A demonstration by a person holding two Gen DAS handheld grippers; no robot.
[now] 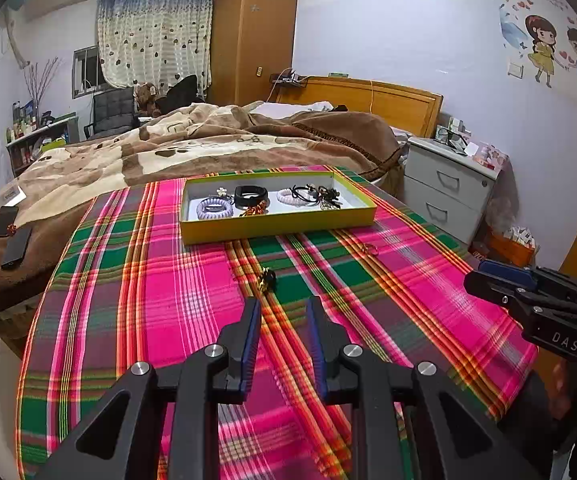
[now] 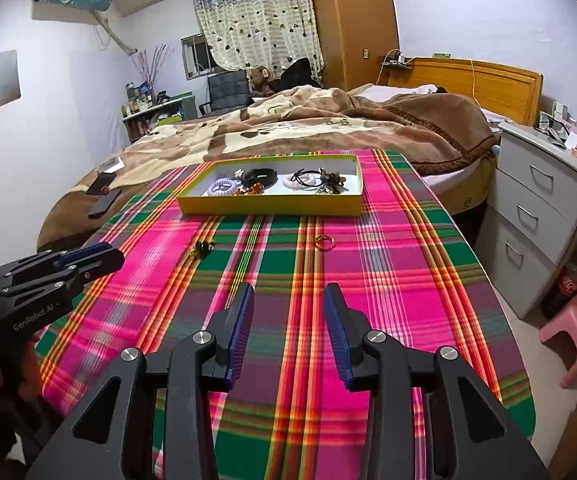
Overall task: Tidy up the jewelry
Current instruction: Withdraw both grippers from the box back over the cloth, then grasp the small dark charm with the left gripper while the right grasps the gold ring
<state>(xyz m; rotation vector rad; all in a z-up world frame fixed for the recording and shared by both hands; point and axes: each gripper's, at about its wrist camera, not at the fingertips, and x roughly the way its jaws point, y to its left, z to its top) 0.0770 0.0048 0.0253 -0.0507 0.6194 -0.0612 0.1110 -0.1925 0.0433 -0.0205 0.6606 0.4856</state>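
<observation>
A home bedroom: bed [image 1: 216,140], wardrobe [image 1: 254,36], nightstand [image 1: 448,188].

Rumpled bed [image 1: 208,140], wooden wardrobe [image 1: 254,32], curtained window [image 2: 256,24]

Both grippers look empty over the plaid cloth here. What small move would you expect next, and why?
Probably the left gripper eases forward onto the small dark-and-gold piece just ahead of its open, empty fingers. It and a gold ring lie loose on the cloth outside the yellow tray.
</observation>
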